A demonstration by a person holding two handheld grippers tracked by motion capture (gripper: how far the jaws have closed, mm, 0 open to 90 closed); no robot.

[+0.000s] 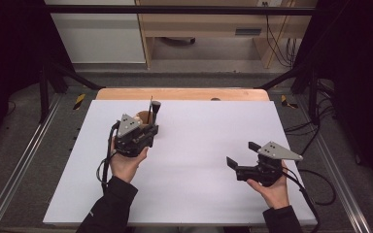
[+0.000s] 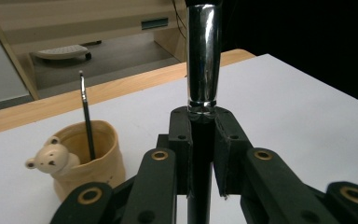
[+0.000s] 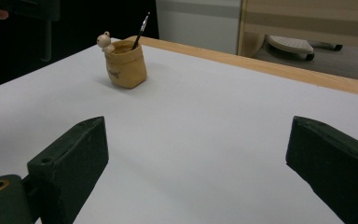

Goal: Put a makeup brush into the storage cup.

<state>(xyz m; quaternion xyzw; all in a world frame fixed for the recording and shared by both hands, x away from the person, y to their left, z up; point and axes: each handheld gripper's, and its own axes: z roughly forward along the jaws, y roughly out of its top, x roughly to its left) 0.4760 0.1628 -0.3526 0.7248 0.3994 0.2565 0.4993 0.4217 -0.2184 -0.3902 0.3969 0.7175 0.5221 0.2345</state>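
Observation:
My left gripper point(image 1: 150, 129) point(image 2: 201, 126) is shut on the black handle of a thick brush point(image 1: 155, 108) point(image 2: 203, 56) with a chrome ferrule, held upright. Just beyond and beside it stands a tan pouch-shaped cup point(image 1: 144, 117) point(image 2: 86, 161) point(image 3: 127, 65) with a small bear figure point(image 2: 50, 159) on its rim. A thin black brush point(image 2: 86, 116) point(image 3: 141, 29) leans inside the cup. My right gripper point(image 1: 243, 154) point(image 3: 198, 140) is at the right of the table, low over the white surface, open with nothing between its jaws.
A white board point(image 1: 199, 184) covers the table, with a wooden edge point(image 1: 184, 93) at the far side. Black frame bars point(image 1: 53, 77) and metal rails point(image 1: 19, 165) flank the table. Cables point(image 1: 315, 182) trail at the right, and wooden furniture point(image 1: 213, 29) stands behind.

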